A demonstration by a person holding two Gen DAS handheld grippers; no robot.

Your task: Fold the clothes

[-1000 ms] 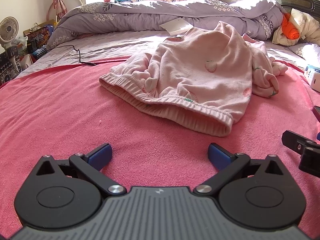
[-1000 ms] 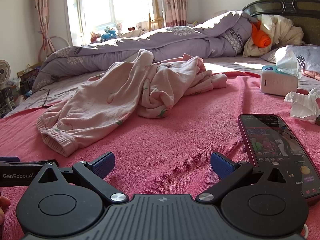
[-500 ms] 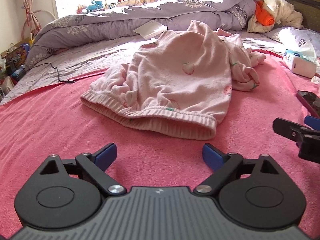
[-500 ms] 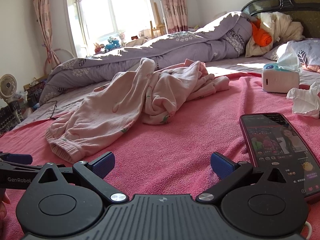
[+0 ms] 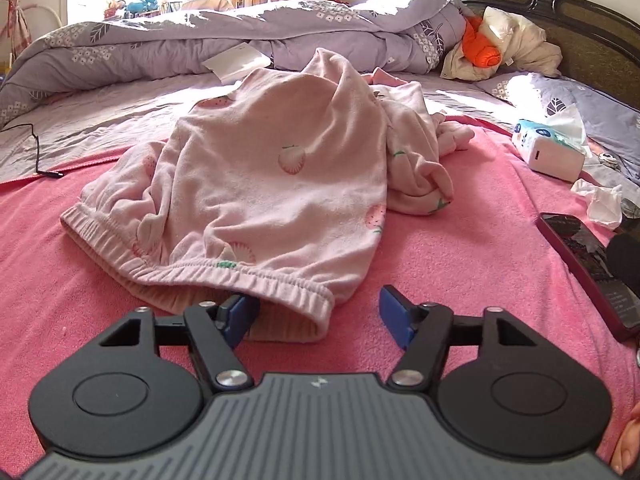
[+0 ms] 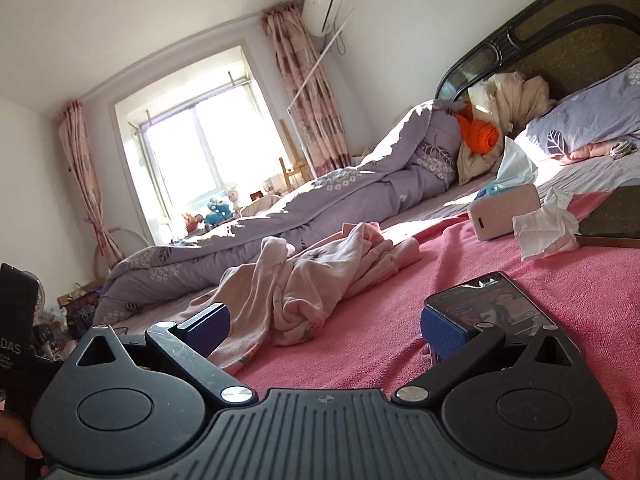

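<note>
A pale pink garment with strawberry prints (image 5: 272, 184) lies crumpled on the pink blanket (image 5: 460, 248), its elastic waistband nearest to me. My left gripper (image 5: 316, 314) is at that waistband's near right corner and its jaws are closing. The left pad (image 5: 240, 316) is tucked under the hem and the right pad (image 5: 394, 312) stands clear of the cloth. In the right wrist view the garment (image 6: 316, 280) lies ahead and to the left of my right gripper (image 6: 326, 328), which is open and empty, low over the blanket.
A phone (image 5: 580, 256) lies on the blanket at the right, right beside my right gripper's right finger (image 6: 444, 330). A tissue box (image 5: 548, 148) and a crumpled tissue (image 5: 600, 200) sit beyond it. A rolled lilac quilt (image 5: 200, 40) runs along the back, a black cable (image 5: 38, 152) far left.
My left gripper moved forward to the waistband corner and its jaws narrowed around it. The right gripper's view swung upward and rolled, now showing wall and window.
</note>
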